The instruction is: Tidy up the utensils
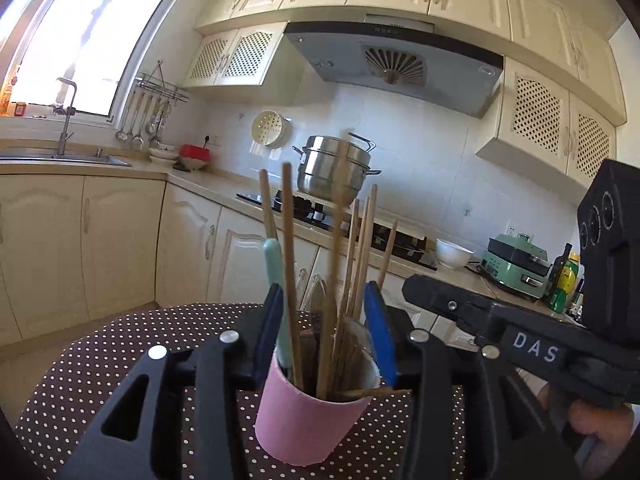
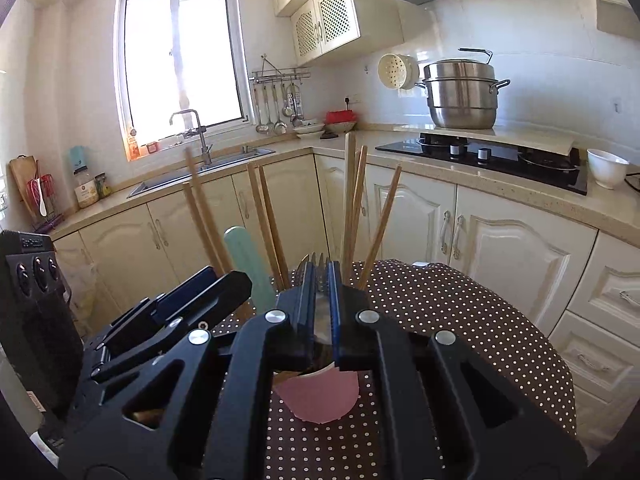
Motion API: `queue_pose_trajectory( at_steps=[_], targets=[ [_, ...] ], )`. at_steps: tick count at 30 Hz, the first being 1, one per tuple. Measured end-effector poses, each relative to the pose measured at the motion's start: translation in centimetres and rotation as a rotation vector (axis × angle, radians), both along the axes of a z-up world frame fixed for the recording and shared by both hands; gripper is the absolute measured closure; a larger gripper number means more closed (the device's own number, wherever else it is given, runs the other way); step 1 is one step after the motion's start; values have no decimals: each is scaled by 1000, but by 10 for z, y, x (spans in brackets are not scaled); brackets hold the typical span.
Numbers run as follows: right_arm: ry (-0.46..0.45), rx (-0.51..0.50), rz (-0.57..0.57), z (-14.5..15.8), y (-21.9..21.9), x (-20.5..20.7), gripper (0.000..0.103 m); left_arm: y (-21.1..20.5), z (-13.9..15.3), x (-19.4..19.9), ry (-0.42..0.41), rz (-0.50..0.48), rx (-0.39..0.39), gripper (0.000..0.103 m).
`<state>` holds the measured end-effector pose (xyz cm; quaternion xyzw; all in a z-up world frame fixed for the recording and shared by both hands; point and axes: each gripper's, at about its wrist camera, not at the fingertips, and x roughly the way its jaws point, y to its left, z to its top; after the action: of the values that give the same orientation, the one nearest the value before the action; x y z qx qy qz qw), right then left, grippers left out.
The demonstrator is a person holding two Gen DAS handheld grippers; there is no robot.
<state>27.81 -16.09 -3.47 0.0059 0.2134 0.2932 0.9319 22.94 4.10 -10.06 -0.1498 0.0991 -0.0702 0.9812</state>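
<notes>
- Left wrist view: a pink cup [image 1: 308, 412] stands on the polka-dot surface [image 1: 80, 376], packed with wooden chopsticks [image 1: 290, 264] and a mint-green handle [image 1: 276, 280], all upright or slightly tilted.
- The left hand-held gripper [image 1: 326, 332] is released; its blue pads [image 1: 378, 332] stand on either side of the cup's rim with gaps showing, the utensil bundle rising between them.
- The right hand-held gripper [image 1: 480, 312] reaches in from the right side of that view, its tip near the cup; a hand [image 1: 592, 420] shows beneath it.
- Right wrist view: the right hand-held gripper [image 2: 320, 280] is clenched on a metal fork [image 2: 316, 276], tines up, directly above the pink cup [image 2: 320, 400].
- Chopsticks [image 2: 268, 216] fan out on both sides of its fingers.
- Beyond the grippers: cream cabinets [image 2: 516, 252], a steel pot [image 2: 460, 96] on the stove, and a sink [image 2: 208, 168] under the window.
</notes>
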Motion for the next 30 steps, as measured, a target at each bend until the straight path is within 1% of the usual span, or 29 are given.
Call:
queue_pose_trajectory(
  at_steps=[2, 4, 6, 8, 9, 10, 12, 14, 16, 19, 20, 23, 26, 28, 30],
  targets=[
    [-11, -15, -12, 2, 0, 0, 96, 1, 3, -3, -10, 0, -6, 59],
    [-6, -22, -21, 2, -2, 0, 95, 1, 4, -3, 1, -5, -5, 59],
    [-1, -13, -42, 2, -7, -1, 89, 1, 6, -5, -1, -10, -17, 59],
    [2, -2, -66, 2, -13, -1, 68, 2, 7, -6, -2, -9, -30, 59],
    [0, 7, -84, 2, -18, -1, 62, 4, 8, -7, 0, -15, -42, 58],
    [2, 18, -86, 3, -21, -1, 60, 4, 9, -7, 1, -19, -49, 57],
    [-7, 28, -116, 4, -31, -2, 59, 4, 9, -10, -4, -15, -58, 55],
    [-1, 44, -133, 4, -39, -1, 55, 5, 10, -12, -7, -24, -74, 54],
    [3, 40, -151, 1, -46, 1, 52, 5, 9, -14, -9, -20, -76, 53],
    [17, 68, -186, -5, -61, 2, 47, 6, 8, -16, -10, -19, -87, 50],
    [22, 84, -214, -6, -67, 3, 45, 6, 7, -16, -10, -21, -88, 49],
    [83, 167, -187, -6, -71, 10, 45, 3, 4, -11, 8, -18, -82, 48],
    [50, 173, -193, 2, -62, 8, 45, 2, 2, -8, 21, -18, -92, 48],
    [17, 225, -200, 10, -63, 3, 45, 1, 2, -8, 16, -18, -92, 48],
    [-2, 235, -212, 18, -63, 1, 41, 0, 3, -8, 18, -15, -84, 48]
  ],
)
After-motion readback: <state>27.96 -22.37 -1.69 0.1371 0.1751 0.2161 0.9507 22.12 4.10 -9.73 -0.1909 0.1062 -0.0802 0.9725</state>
